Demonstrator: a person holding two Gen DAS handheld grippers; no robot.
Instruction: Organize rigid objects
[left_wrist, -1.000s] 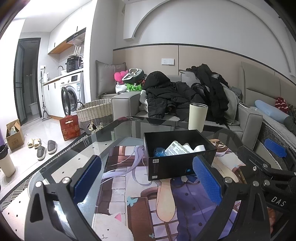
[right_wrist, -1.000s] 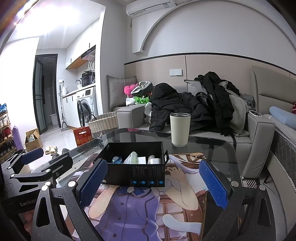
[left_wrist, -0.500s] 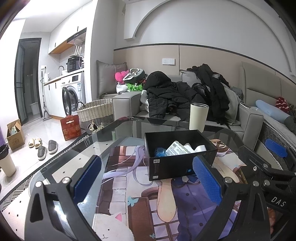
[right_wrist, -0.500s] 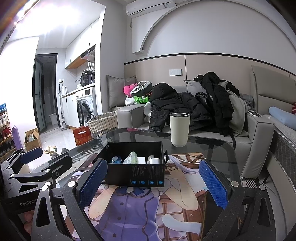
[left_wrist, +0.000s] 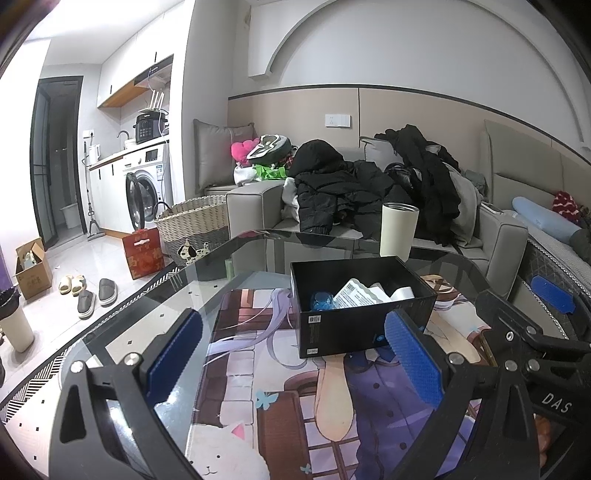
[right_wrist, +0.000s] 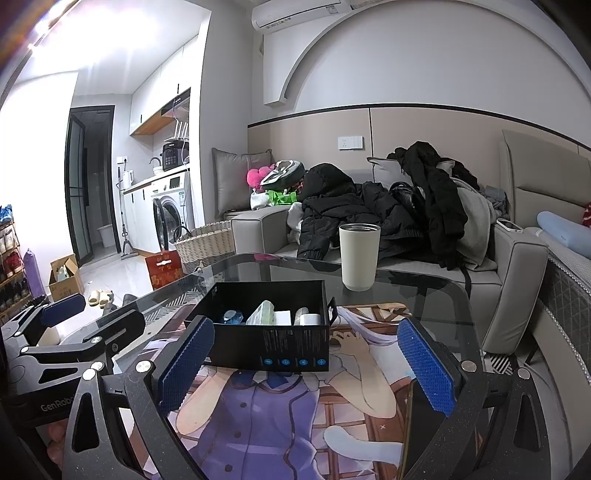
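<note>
Both grippers, left (left_wrist: 293, 356) & right (right_wrist: 304, 363), hover w/ fingers wide, empty. Black box (right_wrist: 273, 341) w/ small items sits on glass surface (right_wrist: 424, 295); cream tumbler (right_wrist: 359, 256) behind it.

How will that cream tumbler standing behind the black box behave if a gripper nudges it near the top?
The cream tumbler stands tall and narrow on the glass table, so a high nudge would probably tip it rather than slide it. Its smooth wall looks rigid and may be slippery. Lying down, it would likely roll. Whether it holds liquid cannot be seen.
</note>
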